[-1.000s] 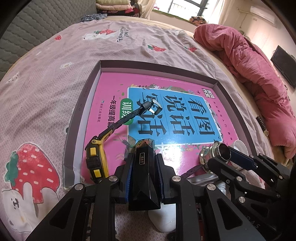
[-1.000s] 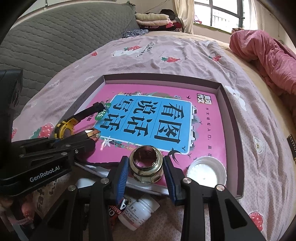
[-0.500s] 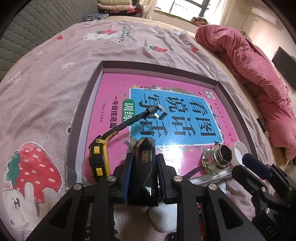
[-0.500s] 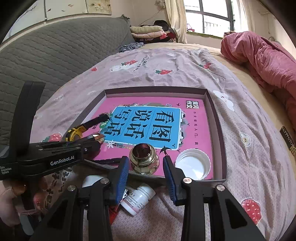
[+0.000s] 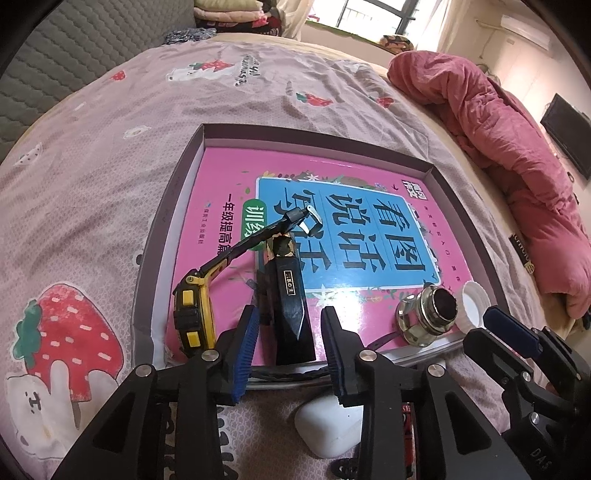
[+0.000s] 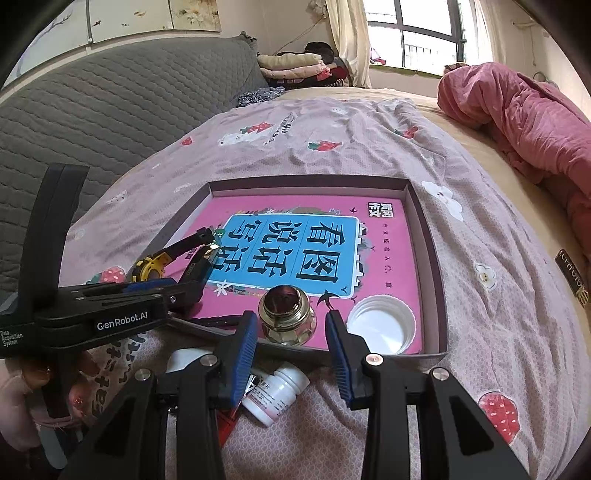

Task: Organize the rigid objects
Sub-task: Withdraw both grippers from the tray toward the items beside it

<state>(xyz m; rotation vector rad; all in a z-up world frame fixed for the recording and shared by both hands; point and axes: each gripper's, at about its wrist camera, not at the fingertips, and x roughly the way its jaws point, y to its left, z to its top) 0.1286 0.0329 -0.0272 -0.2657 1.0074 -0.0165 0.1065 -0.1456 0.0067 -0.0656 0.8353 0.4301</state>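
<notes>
both the left gripper (image 5: 290, 341) and right gripper (image 6: 291, 341) are held spread, nothing pinched. a black wedge-shaped block (image 5: 290, 308) and a brass threaded fitting (image 6: 287, 316) are seen at the near edge of the shallow grey tray (image 5: 162, 236), beside a yellow-black wristwatch (image 5: 194, 319) and a white round cap (image 6: 380, 325).

Daylight from the window (image 6: 417, 35) lights your scene evenly, with soft shadows. Fisheye bending curves your edges; corners go black.

Pink book (image 5: 332, 236) w/ blue title panel, black characters, inside grey-purple tray (image 5: 155, 236). On book: yellow-black watch (image 5: 192, 317), glossy black bottle (image 5: 290, 306), brass-gold fitting (image 5: 428, 321), white cap (image 5: 474, 299). Around tray: mauve bedsheet (image 5: 92, 155), red strawberry print.
</notes>
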